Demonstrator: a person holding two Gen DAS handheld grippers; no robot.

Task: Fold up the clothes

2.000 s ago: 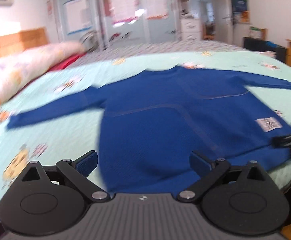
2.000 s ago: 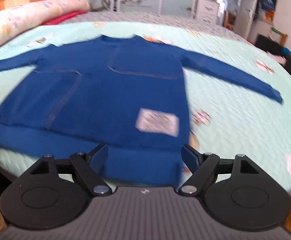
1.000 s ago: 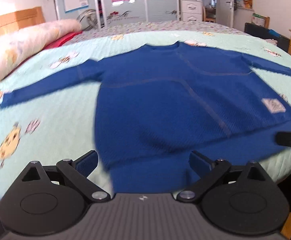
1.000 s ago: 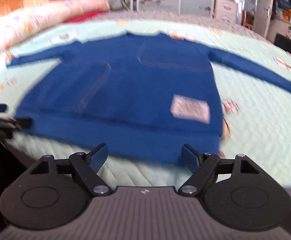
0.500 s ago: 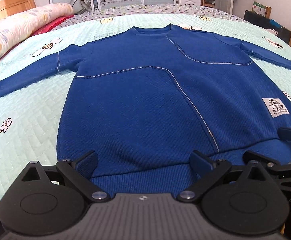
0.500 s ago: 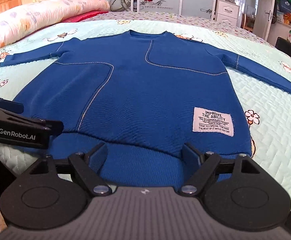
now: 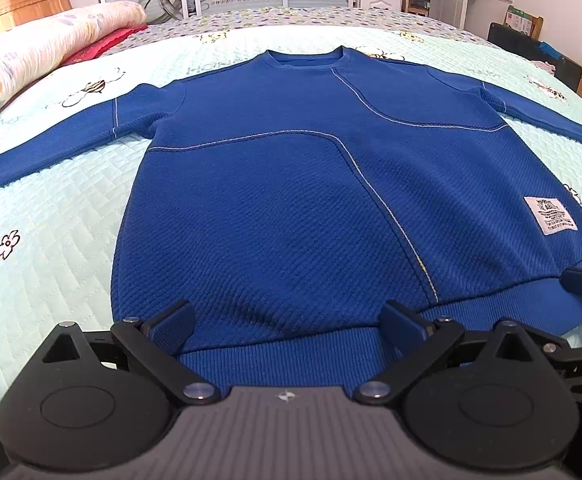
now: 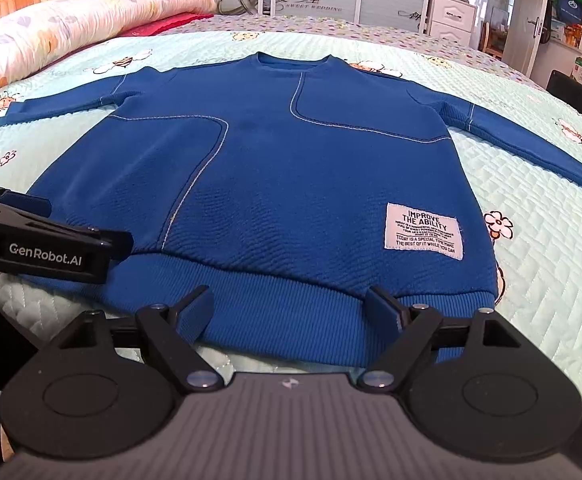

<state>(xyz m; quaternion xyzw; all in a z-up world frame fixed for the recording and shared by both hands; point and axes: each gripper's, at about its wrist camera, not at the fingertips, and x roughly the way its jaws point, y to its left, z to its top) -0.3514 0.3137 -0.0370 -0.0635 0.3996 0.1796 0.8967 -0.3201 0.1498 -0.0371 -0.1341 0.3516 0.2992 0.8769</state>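
- One sweater (image 7: 291, 184) lies flat on the bed (image 7: 51, 216), front up, both sleeves out to the sides, hem at the near edge.
- Two grippers: my left gripper (image 7: 287, 318) and my right gripper (image 8: 289, 304) sit at the hem, both spread wide and holding nothing.
- I judge that folding is not yet begun; this is the approach to the first grasp.
- Next I must pinch the hem on both layers, and evenly.
- One white label (image 8: 423, 230), two sleeves, one pillow (image 8: 71, 20).
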